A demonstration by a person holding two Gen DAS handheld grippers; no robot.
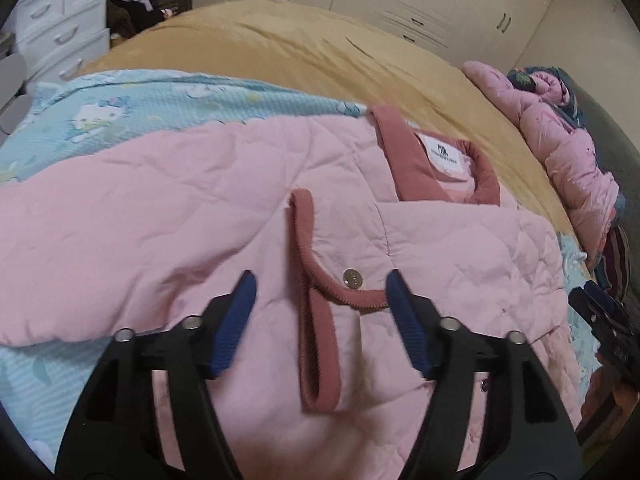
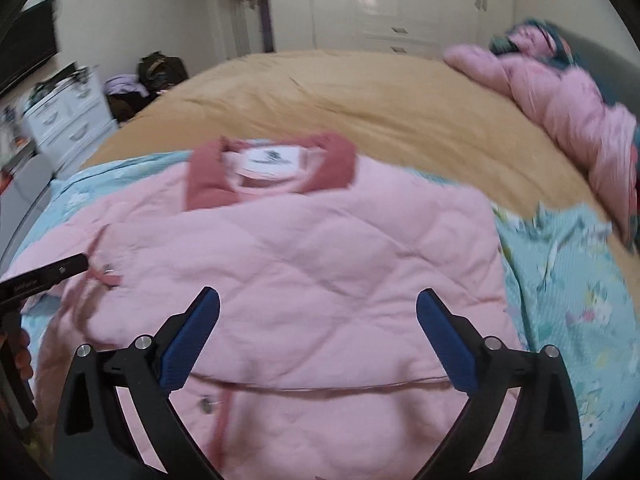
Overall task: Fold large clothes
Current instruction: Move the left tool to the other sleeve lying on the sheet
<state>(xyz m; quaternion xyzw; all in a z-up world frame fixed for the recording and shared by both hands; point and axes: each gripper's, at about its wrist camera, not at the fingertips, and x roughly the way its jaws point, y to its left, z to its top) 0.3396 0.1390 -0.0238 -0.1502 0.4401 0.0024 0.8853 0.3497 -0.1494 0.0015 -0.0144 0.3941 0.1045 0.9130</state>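
Left claw point(image 1: 320, 304): wide, holding nothing, hovering over the sleeve cuff point(image 1: 316, 320) and a metal snap point(image 1: 352, 279). Blue pads point(image 1: 236, 316) straddle the dark-pink ribbed trim; can't tell if they touch the fabric.

Right claw point(image 2: 318, 328): also wide and empty, over the quilted body of the pink jacket point(image 2: 304, 264). That view is motion-blurred, detail poor.

Jacket lies fairly flat on the light-blue cartoon-print sheet point(image 1: 120, 108) on the bed, collar point(image 1: 440, 160) and white label point(image 1: 444, 150) away from the claws. One sleeve looks folded across the front. Tan blanket point(image 1: 320, 56) beyond; another pink padded garment point(image 1: 560, 144) heaped at the far right edge, well apart.

Handling, my read: soft, puffy, light, smooth shell likely slippery. Padding will spring back, so folds need pressing down. Best grip is probably the ribbed cuff or hem edge, since it's thinner and grippier. A pinch mid-panel may catch only the top layer and slide.
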